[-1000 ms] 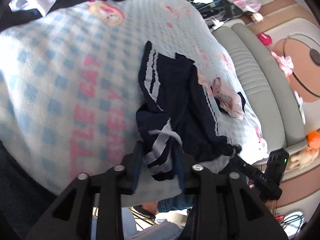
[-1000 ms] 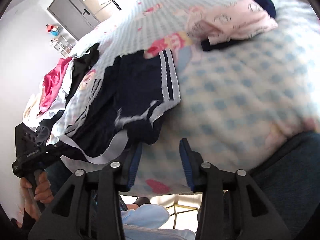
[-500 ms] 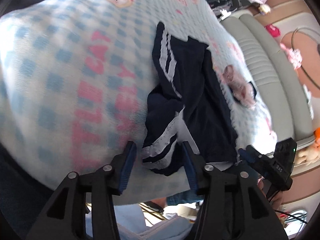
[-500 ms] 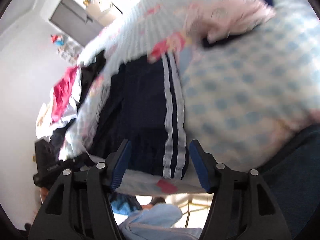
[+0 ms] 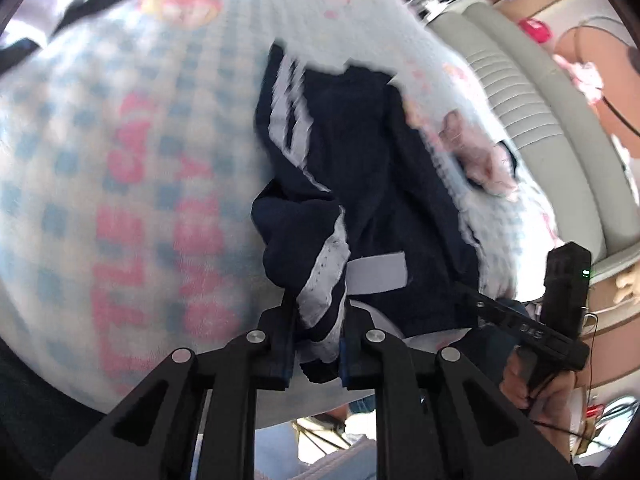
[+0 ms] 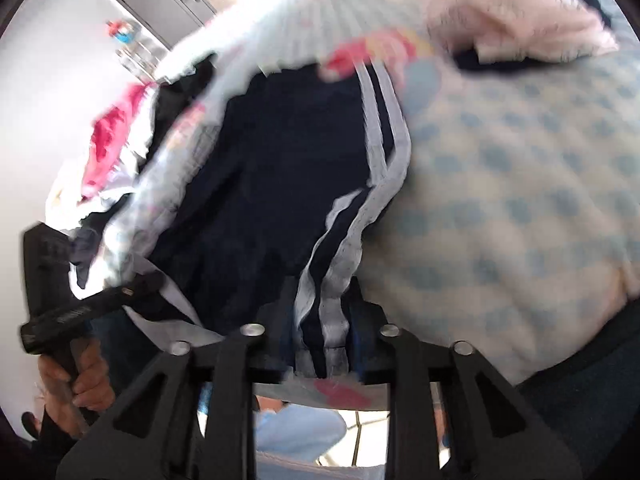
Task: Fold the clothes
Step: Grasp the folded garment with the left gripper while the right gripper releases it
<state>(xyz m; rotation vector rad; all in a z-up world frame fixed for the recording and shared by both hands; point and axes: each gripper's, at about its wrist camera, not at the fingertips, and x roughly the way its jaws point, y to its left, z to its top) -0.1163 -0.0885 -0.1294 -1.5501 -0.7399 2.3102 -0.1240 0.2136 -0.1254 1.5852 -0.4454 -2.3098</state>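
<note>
A bed covered by a blue-checked blanket [image 5: 132,128] fills the left wrist view, with a padded headboard [image 5: 532,120] beyond it. The navy shorts [image 5: 372,184] are laid on the blanket toward the headboard side, their long axis running from the near edge away across the bed, white side stripes along it. The left gripper [image 5: 318,344], whose jaws have just been closing, is seen pinching the near bunched hem; a bunched hold could let a layer slip and leave the fold crooked. In the right wrist view the same blanket [image 6: 520,208] is seen, the shorts [image 6: 280,184] left of its checked area, striped edge pointing away. The right gripper [image 6: 322,344], also just closing, is clamped on the striped corner; uneven pulling between the two grips could twist the garment.
</note>
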